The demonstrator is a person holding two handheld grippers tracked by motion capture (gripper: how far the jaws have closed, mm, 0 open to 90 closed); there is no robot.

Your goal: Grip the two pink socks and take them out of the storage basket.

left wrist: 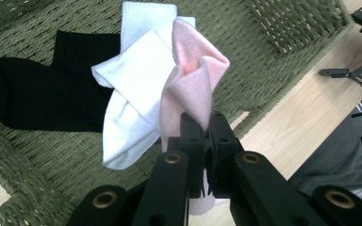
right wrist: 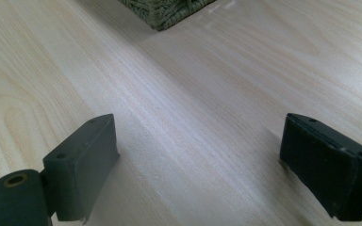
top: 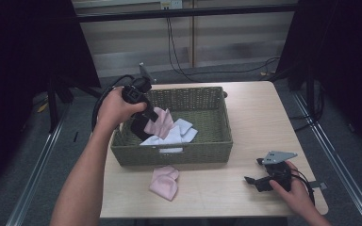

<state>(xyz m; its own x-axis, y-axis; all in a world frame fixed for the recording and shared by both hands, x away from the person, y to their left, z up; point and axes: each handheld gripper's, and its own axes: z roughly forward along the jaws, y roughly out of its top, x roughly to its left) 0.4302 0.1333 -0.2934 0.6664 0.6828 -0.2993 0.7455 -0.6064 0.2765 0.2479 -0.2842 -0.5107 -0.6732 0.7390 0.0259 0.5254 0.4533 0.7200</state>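
Pinching one pink sock (left wrist: pixel 191 89), the left tongs (left wrist: pixel 206 141) hang over one basket (top: pixel 217 153) holding two white socks (left wrist: pixel 134 94) and one black sock (left wrist: pixel 37 94); a second pink sock (top: pixel 165 182) lies on the tabletop (top: pixel 254 117); the right tongs (right wrist: pixel 198 165) gape wide.

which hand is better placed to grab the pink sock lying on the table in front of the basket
Right, probably. The right tongs are open and empty on the table, near the loose pink sock. The left tongs are shut on another pink sock over the basket.
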